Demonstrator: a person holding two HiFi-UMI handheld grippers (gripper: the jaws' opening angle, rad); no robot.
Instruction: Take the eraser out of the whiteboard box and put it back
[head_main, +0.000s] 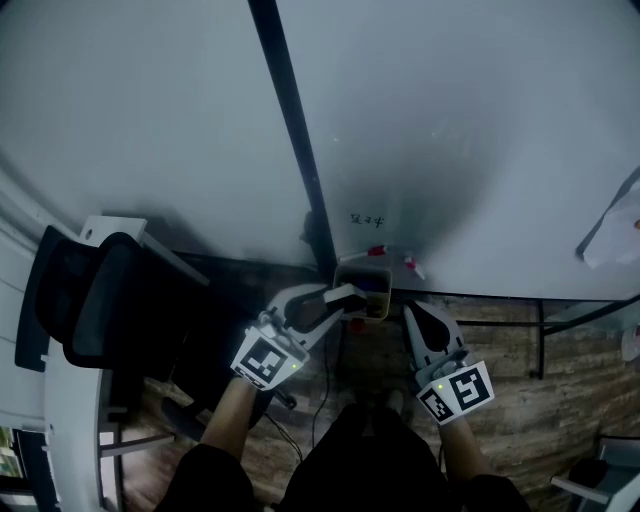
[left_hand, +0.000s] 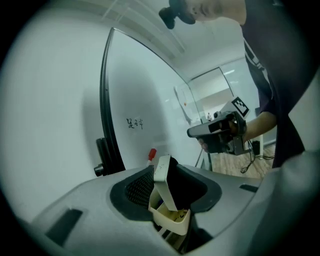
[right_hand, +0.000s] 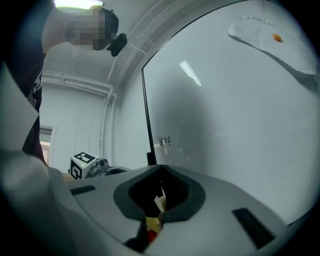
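Item one, as we log it: eraser (left_hand: 162, 182), a white slab clamped between the jaws of the left gripper (head_main: 335, 303). Its long axis is near upright in the left gripper view, with the top end leaning left toward the whiteboard (head_main: 450, 130) and the bottom end dipping into the open top of the cream whiteboard box (left_hand: 172, 220). Item two: right gripper (head_main: 415, 318), just to the right of the box, its jaws drawn together on nothing and pointing at the board's lower edge, near a red-capped marker (head_main: 377, 250).
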